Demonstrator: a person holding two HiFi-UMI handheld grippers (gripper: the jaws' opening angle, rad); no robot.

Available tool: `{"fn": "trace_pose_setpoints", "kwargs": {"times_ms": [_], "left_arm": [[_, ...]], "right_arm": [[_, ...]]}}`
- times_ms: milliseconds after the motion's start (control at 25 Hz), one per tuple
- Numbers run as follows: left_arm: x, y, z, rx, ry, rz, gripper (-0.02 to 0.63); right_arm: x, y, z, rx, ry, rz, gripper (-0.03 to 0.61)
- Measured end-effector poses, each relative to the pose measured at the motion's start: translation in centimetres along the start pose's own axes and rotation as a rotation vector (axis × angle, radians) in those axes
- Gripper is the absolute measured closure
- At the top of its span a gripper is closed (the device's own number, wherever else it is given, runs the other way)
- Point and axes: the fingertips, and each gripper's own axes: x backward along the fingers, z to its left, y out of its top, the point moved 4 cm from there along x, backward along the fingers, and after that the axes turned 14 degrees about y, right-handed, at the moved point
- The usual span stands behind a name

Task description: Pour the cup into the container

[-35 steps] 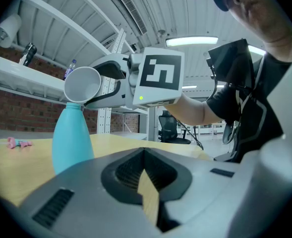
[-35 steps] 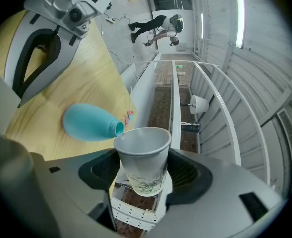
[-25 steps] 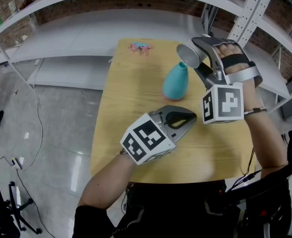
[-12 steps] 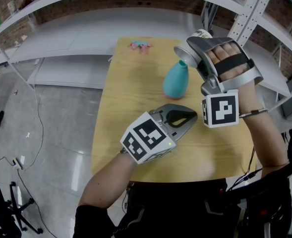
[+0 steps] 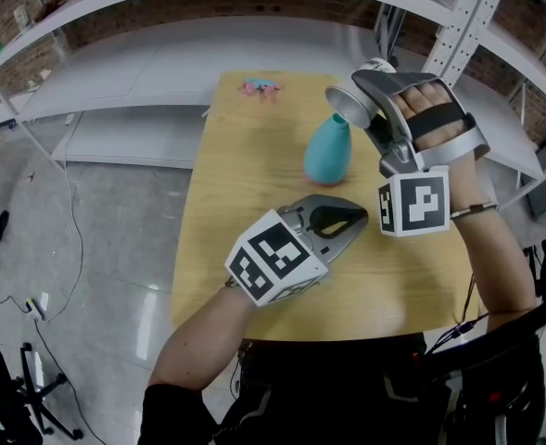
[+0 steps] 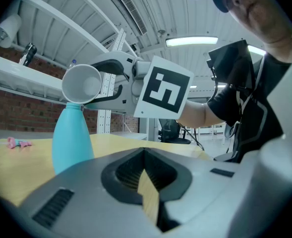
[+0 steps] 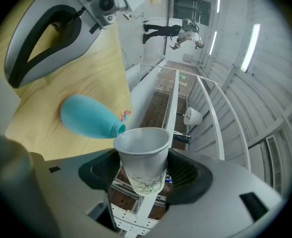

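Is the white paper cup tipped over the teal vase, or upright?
Tipped: the white paper cup lies sideways in the right gripper, its open mouth just above the teal vase.

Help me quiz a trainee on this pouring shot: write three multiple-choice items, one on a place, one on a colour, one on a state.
1. Where is the mouth of the cup?
A. Just above the neck of the vase
B. Down beside the vase's base
C. Well away from the vase

2. What colour is the vase?
A. Red
B. Black
C. Teal

3. How is the cup held?
A. Standing upright, let go
B. Tipped over, gripped by the right hand-held gripper
C. Turned fully upside down

Answers:
1. A: the left gripper view shows the cup's rim right at the top of the vase's neck.
2. C: the vase is teal in all three views.
3. B: the right gripper view shows the jaws closed on the cup's sides, and the head view shows it tilted.
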Motion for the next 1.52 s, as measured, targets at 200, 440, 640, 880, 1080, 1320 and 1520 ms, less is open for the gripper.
{"fn": "trace_pose_setpoints", "kwargs": {"times_ms": [200, 440, 640, 880, 1080, 1320, 1520], "left_arm": [[0.1, 0.1, 0.0, 0.001, 0.0, 0.001, 0.62], [0.2, 0.0, 0.0, 0.0, -0.01, -0.001, 0.62], [0.1, 0.1, 0.0, -0.004, -0.024, -0.003, 0.62], [0.1, 0.0, 0.1, -0.012, -0.047, -0.003, 0.62], [0.4, 0.1, 0.1, -0.015, -0.054, -0.006, 0.62], [0.4, 0.0, 0.4, -0.015, -0.049, -0.005, 0.62], [0.3, 0.1, 0.3, -0.014, -0.044, -0.003, 0.62]], "right_arm": [[-0.1, -1.3, 0.3, -0.296, 0.067, -0.115, 0.279], [0.1, -4.5, 1.5, -0.685, 0.093, -0.243, 0.279], [0.0, -8.9, 3.8, -1.042, 0.083, -0.323, 0.279], [-1.3, -13.5, 8.3, -1.434, 0.079, -0.4, 0.279], [-2.2, -15.9, 11.4, -1.694, 0.067, -0.469, 0.279], [-3.2, -16.9, 13.2, -1.841, 0.068, -0.511, 0.279], [-4.2, -16.7, 14.7, -1.874, 0.149, -0.465, 0.279]]}}
